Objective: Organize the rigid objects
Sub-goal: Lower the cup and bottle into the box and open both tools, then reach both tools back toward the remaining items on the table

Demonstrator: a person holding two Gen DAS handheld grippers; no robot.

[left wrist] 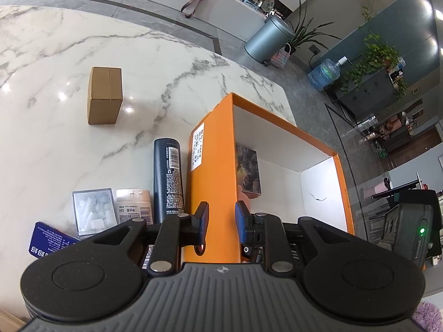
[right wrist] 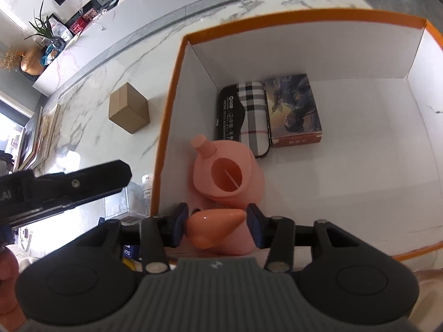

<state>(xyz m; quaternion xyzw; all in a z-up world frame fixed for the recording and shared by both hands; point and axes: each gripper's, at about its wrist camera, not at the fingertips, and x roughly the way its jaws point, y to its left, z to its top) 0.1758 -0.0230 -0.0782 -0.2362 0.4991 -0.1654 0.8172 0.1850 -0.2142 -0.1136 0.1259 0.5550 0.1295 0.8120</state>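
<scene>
**boxfan:** So what's the left gripper (left wrist: pixel 221 218) doing there? In its own view, low centre of the frame, the blue pads sit on either side of the near wall of the orange box (left wrist: pixel 213 166).

**rigwatcher:** Looks clenched on that wall to me, narrow gap, cardboard right between the pads. My guess is it's steadying the box so it doesn't slide on the marble table (left wrist: pixel 55 110) while the other hand loads it.

**boxfan:** And the right gripper (right wrist: pixel 217 227)?

**rigwatcher:** Released. Its jaws stand apart with daylight on both sides of the peach spout of the pink watering can (right wrist: pixel 227 182), which sits on the box floor, lower left of the interior, against the wall. So the can reads as set down, not held.

**boxfan:** Why that corner?

**rigwatcher:** Probably packing tight. The plaid case (right wrist: pixel 249 116) and the picture box (right wrist: pixel 295 110) lie side by side, touching, just above the can in frame, so the right half of the floor is bare.

**boxfan:** What's left?

**rigwatcher:** In the left view: a brown carton (left wrist: pixel 105 95) upper left, well apart, plus a dark tube (left wrist: pixel 168 179) right beside the box's outer wall, and small packs near it.
</scene>
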